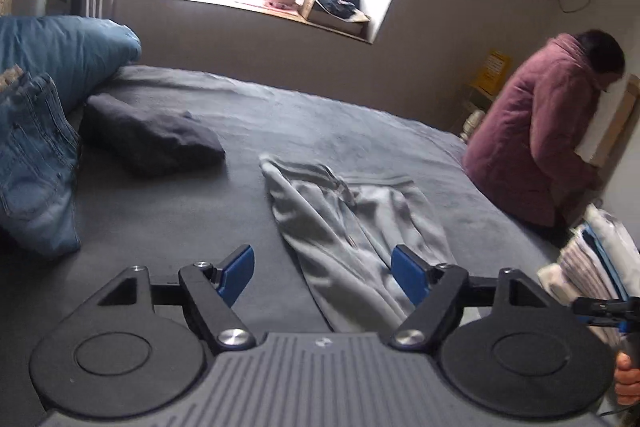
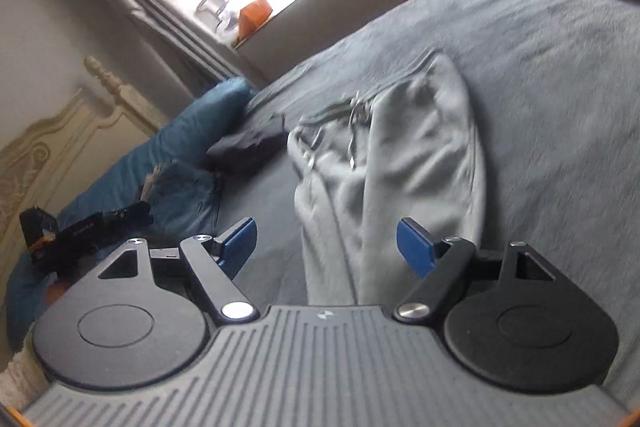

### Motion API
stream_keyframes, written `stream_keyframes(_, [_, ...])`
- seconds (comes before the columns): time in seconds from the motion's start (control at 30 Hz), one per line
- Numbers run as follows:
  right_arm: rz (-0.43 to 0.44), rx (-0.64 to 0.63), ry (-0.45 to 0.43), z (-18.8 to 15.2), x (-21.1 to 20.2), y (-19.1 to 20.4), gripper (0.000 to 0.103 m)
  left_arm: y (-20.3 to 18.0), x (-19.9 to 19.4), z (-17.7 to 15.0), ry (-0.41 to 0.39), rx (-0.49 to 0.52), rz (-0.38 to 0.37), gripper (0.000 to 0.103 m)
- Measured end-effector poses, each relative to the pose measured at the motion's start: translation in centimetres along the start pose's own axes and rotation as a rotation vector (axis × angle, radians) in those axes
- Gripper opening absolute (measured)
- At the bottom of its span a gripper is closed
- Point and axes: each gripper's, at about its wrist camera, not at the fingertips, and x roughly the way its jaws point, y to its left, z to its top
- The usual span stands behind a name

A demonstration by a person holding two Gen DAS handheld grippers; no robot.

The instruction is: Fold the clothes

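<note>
Bed, covered in dark grey sheeting, is spreading ahead of both pairs of jaws; person in a maroon jacket is sitting at the bed's edge, far ahead and right of the left jaws; blue pillow and blue jeans are lying far left of the left jaws; grey sweatpants are lying rumpled on the bed, just ahead of and between the jaws in both views, untouched; dark folded garment is resting ahead and left; left gripper and right gripper are both standing with jaws wide, gripping nothing.
</note>
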Motion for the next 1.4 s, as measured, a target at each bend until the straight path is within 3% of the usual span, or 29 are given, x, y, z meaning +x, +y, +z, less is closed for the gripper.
stream_keyframes(0.17, [-0.062, -0.079, 0.109, -6.3, 3.7, 1.7, 0.063, -3.0, -0.4, -9.4, 0.139, 0.02, -0.129, 0.074])
stream_keyframes(0.33, [-0.182, -0.154, 0.211, -8.7, 7.4, 1.8, 0.046, -5.4, -0.3, -15.9, 0.248, 0.177, -0.198, 0.073])
stream_keyframes(0.37, [-0.184, -0.153, 0.236, -9.1, 7.6, 1.7, 0.035, -5.9, -0.3, -17.2, 0.269, 0.21, -0.211, 0.073])
stream_keyframes(0.4, [-0.187, -0.152, 0.261, -9.4, 7.8, 1.6, 0.017, -6.1, -0.4, -18.2, 0.282, 0.241, -0.224, 0.074])
stream_keyframes(0.43, [-0.187, -0.15, 0.281, -9.7, 7.9, 1.6, 0.011, -6.1, -0.5, -18.9, 0.284, 0.265, -0.235, 0.075])
stream_keyframes(0.5, [-0.156, -0.142, 0.27, -9.9, 7.1, 1.9, 0.008, -6.0, -0.6, -19.9, 0.283, 0.308, -0.249, 0.077])
stream_keyframes(0.63, [-0.05, -0.05, 0.245, -9.1, 6.0, 2.3, 0.007, -5.5, -0.3, -20.9, 0.294, 0.36, -0.271, 0.078])
stream_keyframes(0.87, [0.149, 0.141, 0.229, -7.5, 8.0, 3.0, 0.004, -5.2, 0.5, -22.0, 0.294, 0.406, -0.302, 0.083])
stream_keyframes(0.97, [0.175, 0.183, 0.204, -6.7, 8.9, 2.9, 0.004, -5.1, 1.3, -22.5, 0.287, 0.396, -0.293, 0.08])
stream_keyframes(1.0, [0.179, 0.203, 0.204, -6.6, 9.2, 2.7, 0.004, -5.1, 1.7, -22.6, 0.288, 0.39, -0.292, 0.074])
stream_keyframes(1.13, [0.156, 0.214, 0.198, -6.5, 9.1, 2.3, 0.004, -5.4, 3.1, -22.9, 0.332, 0.355, -0.307, 0.034])
stream_keyframes(1.23, [0.112, 0.199, 0.183, -6.7, 7.8, 1.9, 0.009, -5.3, 3.5, -22.7, 0.346, 0.315, -0.309, 0.025])
stream_keyframes(1.27, [0.097, 0.189, 0.179, -6.8, 7.3, 1.7, 0.014, -5.1, 3.6, -22.5, 0.35, 0.292, -0.313, 0.024])
stream_keyframes(1.3, [0.078, 0.183, 0.177, -7.0, 6.9, 1.5, 0.027, -4.8, 3.6, -22.3, 0.354, 0.263, -0.319, 0.02])
stream_keyframes(1.37, [0.04, 0.173, 0.178, -7.6, 6.0, 1.2, 0.043, -3.8, 3.4, -21.8, 0.356, 0.192, -0.33, 0.012])
stream_keyframes(1.4, [0.027, 0.167, 0.178, -8.0, 5.4, 1.2, 0.045, -3.4, 3.2, -21.5, 0.352, 0.156, -0.333, 0.006])
